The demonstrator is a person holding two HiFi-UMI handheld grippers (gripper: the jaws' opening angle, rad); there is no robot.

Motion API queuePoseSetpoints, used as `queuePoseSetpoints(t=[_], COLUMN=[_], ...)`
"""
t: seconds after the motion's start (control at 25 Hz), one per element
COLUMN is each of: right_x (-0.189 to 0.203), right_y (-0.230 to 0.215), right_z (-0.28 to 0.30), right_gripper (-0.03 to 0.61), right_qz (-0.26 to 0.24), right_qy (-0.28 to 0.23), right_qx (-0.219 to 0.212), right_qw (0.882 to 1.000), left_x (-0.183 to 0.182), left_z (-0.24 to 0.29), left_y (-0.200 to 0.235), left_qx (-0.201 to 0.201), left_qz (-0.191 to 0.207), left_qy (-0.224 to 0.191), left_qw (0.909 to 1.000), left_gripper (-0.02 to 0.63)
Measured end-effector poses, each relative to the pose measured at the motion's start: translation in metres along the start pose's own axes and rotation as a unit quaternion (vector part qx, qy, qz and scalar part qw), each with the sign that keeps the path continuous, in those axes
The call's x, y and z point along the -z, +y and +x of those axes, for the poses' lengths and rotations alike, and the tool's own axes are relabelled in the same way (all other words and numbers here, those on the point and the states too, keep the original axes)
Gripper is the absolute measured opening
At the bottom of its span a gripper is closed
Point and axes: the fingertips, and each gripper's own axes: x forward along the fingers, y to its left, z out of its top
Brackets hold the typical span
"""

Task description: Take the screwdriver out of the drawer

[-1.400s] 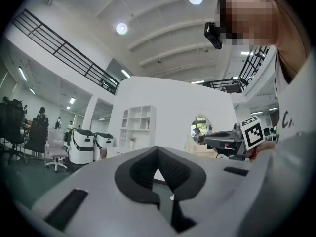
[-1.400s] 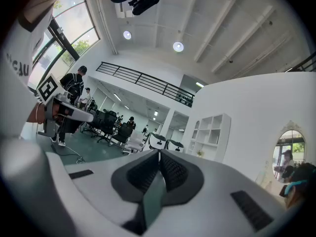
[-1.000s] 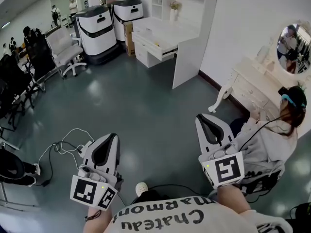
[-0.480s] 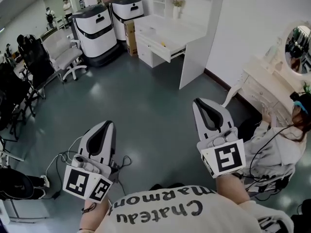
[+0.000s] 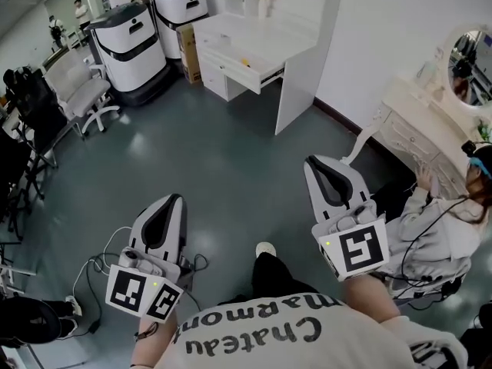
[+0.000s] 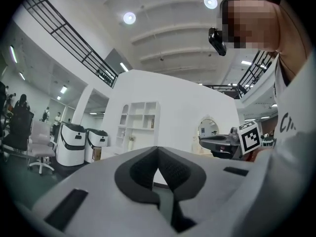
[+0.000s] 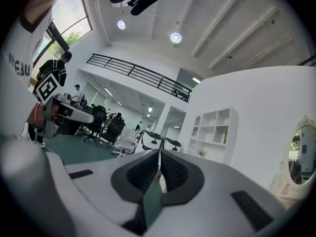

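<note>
In the head view, the left claw [image 5: 173,202] and right claw [image 5: 321,164] pointed level over the grey-green floor [image 5: 215,152], well apart from the white bench [image 5: 265,41] at the far wall. Its drawer [image 5: 231,58] stood pulled open, holding a small yellow thing [image 5: 246,62], too small to confirm as the screwdriver.

In the left gripper view, the left claw's jaws were pressed together, empty.

In the right gripper view, the right claw's jaws were also pressed together, empty.

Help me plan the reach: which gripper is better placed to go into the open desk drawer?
Right, marginally. The right gripper sits further forward toward the open drawer than the left gripper. Both are shut, empty and far from it.
</note>
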Motion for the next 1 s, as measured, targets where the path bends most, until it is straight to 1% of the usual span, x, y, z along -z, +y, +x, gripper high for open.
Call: queuePoseSetpoints(t=[0.12, 0.32, 0.48, 0.68, 0.8, 0.92, 1.0], right_x=[0.007, 0.016, 0.019, 0.016, 0.012, 0.019, 0.026], right_y=[-0.018, -0.057, -0.091, -0.130, -0.149, -0.160, -0.164], right_z=[0.035, 0.109, 0.176, 0.244, 0.274, 0.296, 0.308], right_gripper=[0.029, 0.029, 0.029, 0.029, 0.029, 0.029, 0.029], right_qz=[-0.016, -0.018, -0.017, -0.025, -0.023, -0.014, -0.011], right_qy=[-0.018, -0.028, -0.038, -0.068, -0.084, -0.078, -0.080], right_qx=[-0.001, -0.010, -0.020, -0.026, -0.028, -0.034, -0.036], right_qw=[1.000, 0.999, 0.999, 0.997, 0.996, 0.996, 0.996], left_x=[0.001, -0.005, -0.016, -0.023, -0.028, -0.028, -0.023], left_z=[0.033, 0.104, 0.164, 0.230, 0.260, 0.280, 0.291], left_y=[0.014, 0.043, 0.073, 0.105, 0.122, 0.138, 0.150], left_qx=[0.008, 0.008, 0.009, 0.004, -0.001, -0.014, -0.025], left_qz=[0.001, 0.033, 0.033, 0.038, 0.039, 0.036, 0.034], left_qy=[-0.008, -0.003, -0.013, -0.032, -0.043, -0.053, -0.052], left_qw=[0.9999, 0.9994, 0.9993, 0.9987, 0.9983, 0.9979, 0.9978], left_gripper=[0.020, 0.020, 0.020, 0.020, 0.019, 0.020, 0.020])
